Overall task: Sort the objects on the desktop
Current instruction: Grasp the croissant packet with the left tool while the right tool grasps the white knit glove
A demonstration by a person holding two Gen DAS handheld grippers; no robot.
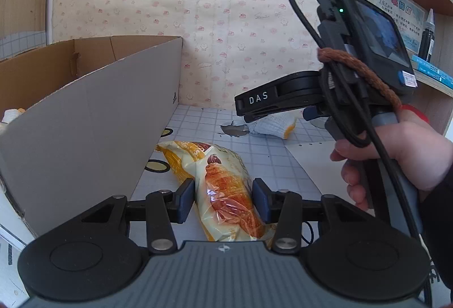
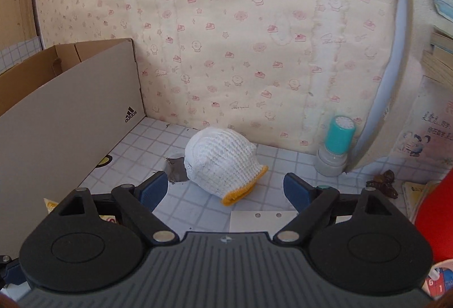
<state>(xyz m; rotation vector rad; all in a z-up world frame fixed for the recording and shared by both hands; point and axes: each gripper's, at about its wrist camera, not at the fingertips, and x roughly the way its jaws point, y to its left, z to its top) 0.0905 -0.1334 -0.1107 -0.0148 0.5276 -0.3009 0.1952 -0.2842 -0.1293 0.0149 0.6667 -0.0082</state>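
A yellow bread packet (image 1: pixel 215 166) printed with a croissant lies on the tiled desk cover next to a grey shoebox (image 1: pixel 85 115). My left gripper (image 1: pixel 223 199) is shut on it, one blue pad pressing each side. A white knitted glove (image 2: pixel 220 161) with a yellow cuff lies bunched near the wall. My right gripper (image 2: pixel 226 189) is open just short of the glove, with nothing between its fingers. In the left wrist view a hand holds the right gripper (image 1: pixel 254 107) above the glove (image 1: pixel 271 125).
The open shoebox (image 2: pixel 56 124) stands along the left. A teal-capped stamp (image 2: pixel 337 144) sits by the wall at right, with a brown hair clip (image 2: pixel 382 183) beyond it. A punched sheet of paper (image 2: pixel 254 220) lies near the glove. The desk cover has a torn patch (image 1: pixel 233 129).
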